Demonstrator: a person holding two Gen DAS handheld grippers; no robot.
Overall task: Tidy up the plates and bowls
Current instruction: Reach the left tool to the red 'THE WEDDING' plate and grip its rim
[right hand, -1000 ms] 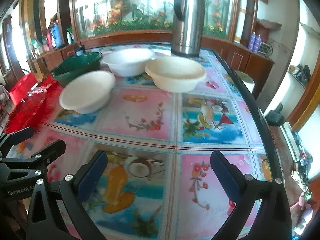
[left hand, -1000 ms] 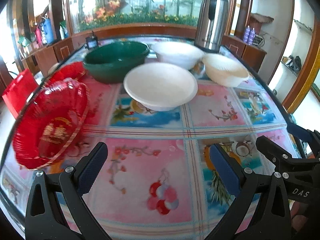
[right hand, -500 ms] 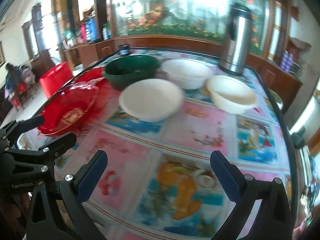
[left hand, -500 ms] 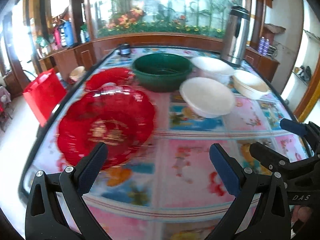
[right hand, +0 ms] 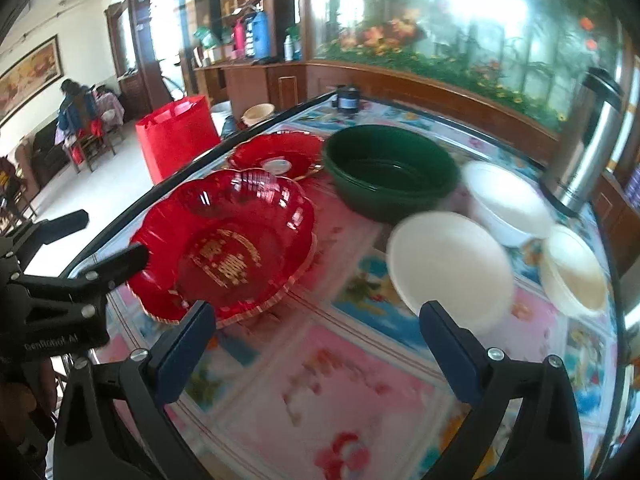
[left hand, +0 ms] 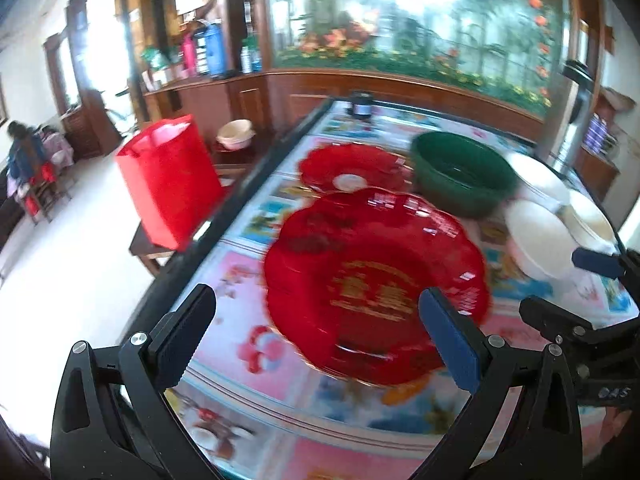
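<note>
A large red scalloped plate [left hand: 376, 284] with gold lettering lies near the table's left edge, just beyond my open left gripper [left hand: 316, 320]. Behind it sit a smaller red plate [left hand: 352, 168] and a dark green bowl [left hand: 460, 172]. In the right wrist view the large red plate [right hand: 228, 248] is front left, and a white bowl [right hand: 448, 268] sits ahead of my right gripper [right hand: 318, 330]. Its jaws stand wide, are closing slightly, and hold nothing. A second white bowl [right hand: 508, 204] and a cream bowl [right hand: 576, 272] sit further right. The left gripper [right hand: 110, 236] shows beside the red plate's rim.
The table [left hand: 240, 192] has a dark rim and a colourful picture cloth under glass. A red bag [left hand: 172, 180] stands on a stool off its left side. A steel flask [right hand: 588, 140] and a small dark jar [right hand: 347, 98] stand at the back. People sit far left [right hand: 76, 108].
Both grippers swept left along the table. The large red plate came to the middle of the left wrist view, and the white bowls slid toward the right edge.
</note>
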